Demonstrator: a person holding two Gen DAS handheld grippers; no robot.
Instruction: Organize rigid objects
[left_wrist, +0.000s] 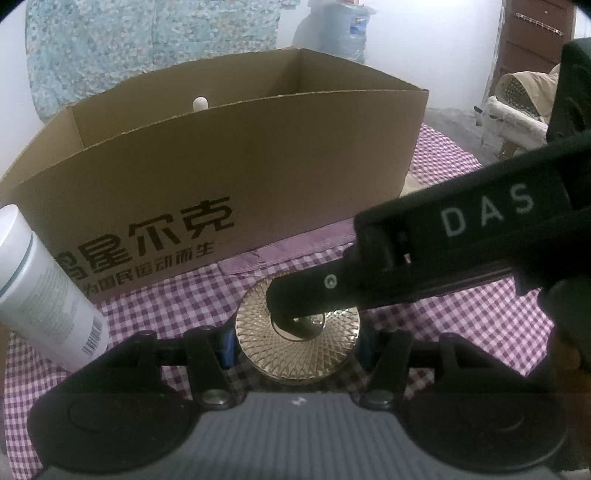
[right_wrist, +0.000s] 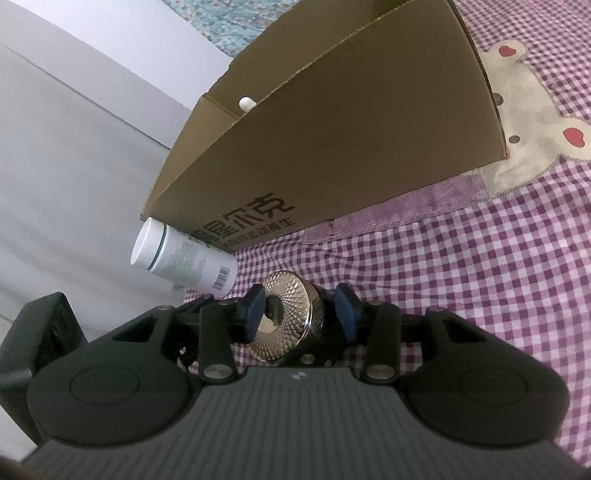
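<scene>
A round jar with a gold faceted lid (left_wrist: 325, 350) sits between my left gripper's (left_wrist: 295, 345) blue pads, which press on its sides just above the checked cloth. From the right, one black finger (left_wrist: 314, 288) of my right gripper reaches across, its tip over the lid's centre. In the right wrist view the jar (right_wrist: 295, 306) lies tilted between my right gripper's (right_wrist: 300, 314) pads. One pad is at the lid's face and the other stands a little off the dark base. The open cardboard box (left_wrist: 258, 177) stands right behind.
A white bottle (left_wrist: 40, 284) leans by the box's left corner near the table edge (right_wrist: 184, 258). A white cap (left_wrist: 200, 103) shows inside the box (right_wrist: 332, 129). The purple checked cloth (right_wrist: 480, 277) has a bear patch (right_wrist: 528, 122). A chair (left_wrist: 517, 110) stands far right.
</scene>
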